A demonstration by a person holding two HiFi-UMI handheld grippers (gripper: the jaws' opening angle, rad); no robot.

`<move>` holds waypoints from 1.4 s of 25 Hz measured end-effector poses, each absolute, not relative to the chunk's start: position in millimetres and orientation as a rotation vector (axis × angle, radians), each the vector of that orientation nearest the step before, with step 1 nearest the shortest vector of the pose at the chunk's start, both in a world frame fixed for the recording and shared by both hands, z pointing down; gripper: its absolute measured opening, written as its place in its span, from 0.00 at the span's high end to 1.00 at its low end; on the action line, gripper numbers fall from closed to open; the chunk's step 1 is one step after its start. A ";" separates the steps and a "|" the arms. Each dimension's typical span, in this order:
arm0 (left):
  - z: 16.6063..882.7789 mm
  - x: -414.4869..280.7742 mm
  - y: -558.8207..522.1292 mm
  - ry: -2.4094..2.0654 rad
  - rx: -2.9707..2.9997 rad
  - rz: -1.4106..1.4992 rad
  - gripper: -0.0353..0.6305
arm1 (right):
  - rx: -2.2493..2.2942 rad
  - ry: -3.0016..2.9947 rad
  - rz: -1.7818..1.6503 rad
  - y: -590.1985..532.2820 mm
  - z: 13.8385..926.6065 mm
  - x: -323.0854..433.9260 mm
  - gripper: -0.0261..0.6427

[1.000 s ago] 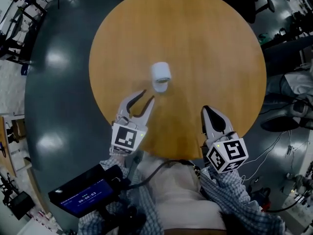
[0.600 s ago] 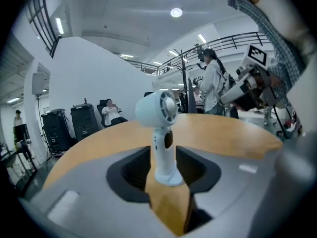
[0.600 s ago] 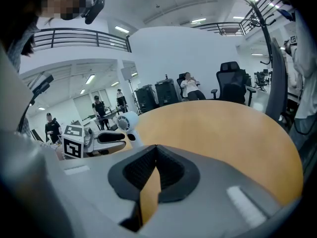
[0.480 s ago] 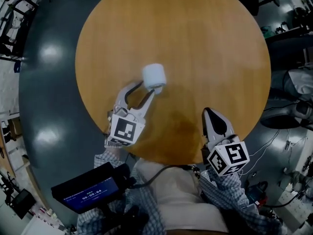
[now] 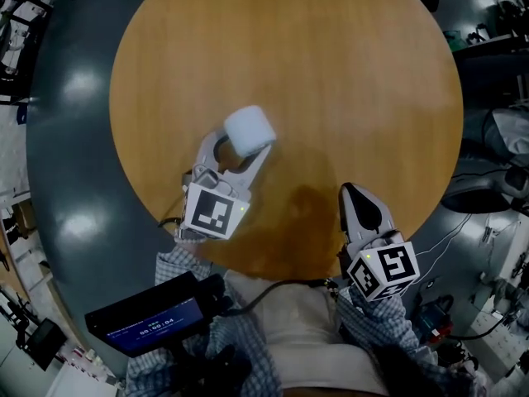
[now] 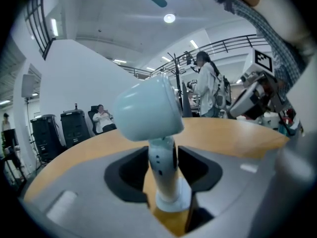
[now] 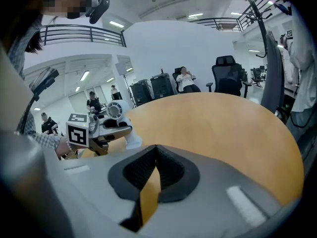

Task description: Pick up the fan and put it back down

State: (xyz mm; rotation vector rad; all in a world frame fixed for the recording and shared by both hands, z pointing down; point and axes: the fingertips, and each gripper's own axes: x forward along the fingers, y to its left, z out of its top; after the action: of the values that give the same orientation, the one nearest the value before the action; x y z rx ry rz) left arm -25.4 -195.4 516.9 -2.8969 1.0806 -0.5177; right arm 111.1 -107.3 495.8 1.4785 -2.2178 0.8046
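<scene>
A small white fan [image 5: 248,129] stands upright on the round wooden table [image 5: 331,73], left of centre. In the left gripper view its rounded head [image 6: 148,115] sits on a slim stem above a round foot. My left gripper [image 5: 240,147] reaches level around that stem. Its jaws have just been opening, and the stem stands between the dark pads [image 6: 130,170] with thin gaps, so the left gripper is open. My right gripper [image 5: 347,190] hovers near the table's front edge, shut and empty, well right of the fan. The right gripper view shows the fan [image 7: 115,112] and the left gripper [image 7: 106,128] at its left.
The table's near edge runs just under both grippers, with dark glossy floor [image 5: 74,139] around it. A dark device with a lit screen [image 5: 145,325] hangs at the person's waist. Office chairs, a coat stand and seated people sit far behind the table.
My left gripper has moved forward to the fan and spread its jaws, which now straddle the stem. The right gripper stays by the front edge.
</scene>
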 end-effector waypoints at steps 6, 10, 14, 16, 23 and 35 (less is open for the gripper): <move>511.0 -10.6 -204.3 1.062 -2.887 -0.465 0.73 | 1.492 -2.192 0.840 -104.1 507.6 118.0 0.96; 509.2 -9.5 -205.2 1.096 -2.885 -0.421 0.73 | 1.502 -2.191 0.841 -99.6 511.3 123.2 0.96; 511.4 -5.7 -203.3 1.137 -2.882 -0.421 0.74 | 1.523 -2.188 0.831 -92.8 514.6 135.1 0.96; 510.7 -5.6 -201.0 1.145 -2.876 -0.440 0.74 | 1.530 -2.185 0.805 -91.2 512.1 138.1 0.96; 491.4 -2.8 -183.6 1.142 -2.871 -0.445 0.74 | 1.547 -2.221 0.764 -93.8 491.7 140.2 0.96; 431.2 -9.3 -144.5 1.099 -2.853 -0.468 0.74 | 1.581 -2.331 0.622 -110.9 425.6 121.5 0.96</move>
State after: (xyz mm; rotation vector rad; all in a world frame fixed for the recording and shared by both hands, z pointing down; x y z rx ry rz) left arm -9.3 -144.5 431.2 -2.8527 1.0989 -0.4683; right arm 121.5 -110.9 425.6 1.5806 -2.3312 0.6224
